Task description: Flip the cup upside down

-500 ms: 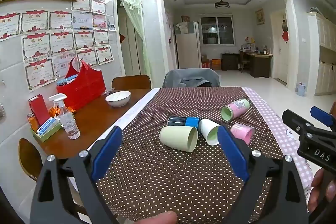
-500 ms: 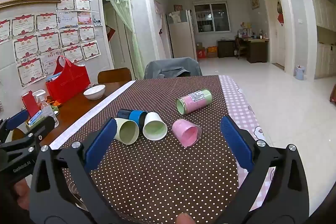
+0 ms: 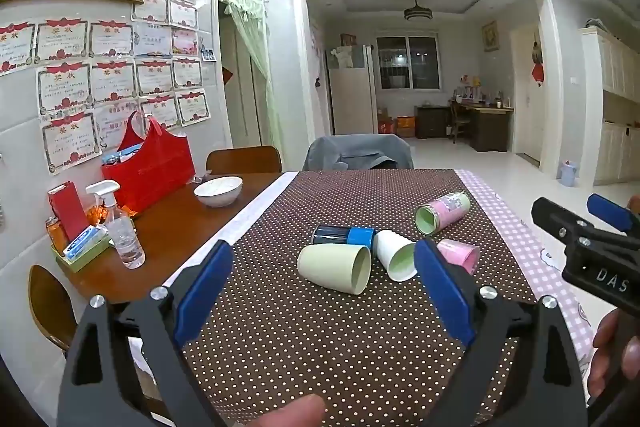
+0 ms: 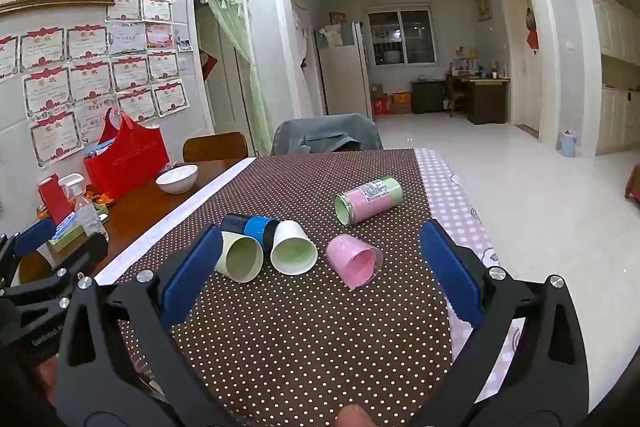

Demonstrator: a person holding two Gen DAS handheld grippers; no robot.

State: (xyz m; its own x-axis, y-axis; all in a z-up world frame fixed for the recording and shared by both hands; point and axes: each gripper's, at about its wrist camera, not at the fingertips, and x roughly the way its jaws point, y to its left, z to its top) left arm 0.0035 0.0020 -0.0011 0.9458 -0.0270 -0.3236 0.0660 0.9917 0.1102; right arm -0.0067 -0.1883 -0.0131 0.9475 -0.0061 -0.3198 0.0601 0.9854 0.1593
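Several cups lie on their sides on the brown dotted tablecloth (image 3: 320,339): a pale green cup (image 3: 334,268) (image 4: 240,261), a white cup (image 3: 394,261) (image 4: 293,247), a pink cup (image 3: 460,255) (image 4: 352,261), a blue and black cup (image 3: 344,235) (image 4: 250,227) and a pink and green labelled cup (image 3: 442,213) (image 4: 368,199). My left gripper (image 3: 322,293) is open and empty, short of the pale green cup. My right gripper (image 4: 320,273) is open and empty, short of the pink cup; it also shows at the right edge of the left wrist view (image 3: 588,243).
On the bare wooden part of the table at the left stand a white bowl (image 3: 218,190), a red bag (image 3: 150,167), a spray bottle (image 3: 122,227) and a small tray of boxes (image 3: 80,247). Chairs (image 3: 356,153) stand at the far end. A pink checked cloth (image 3: 520,239) covers the right edge.
Both grippers have shifted very slightly; the cups have not moved.
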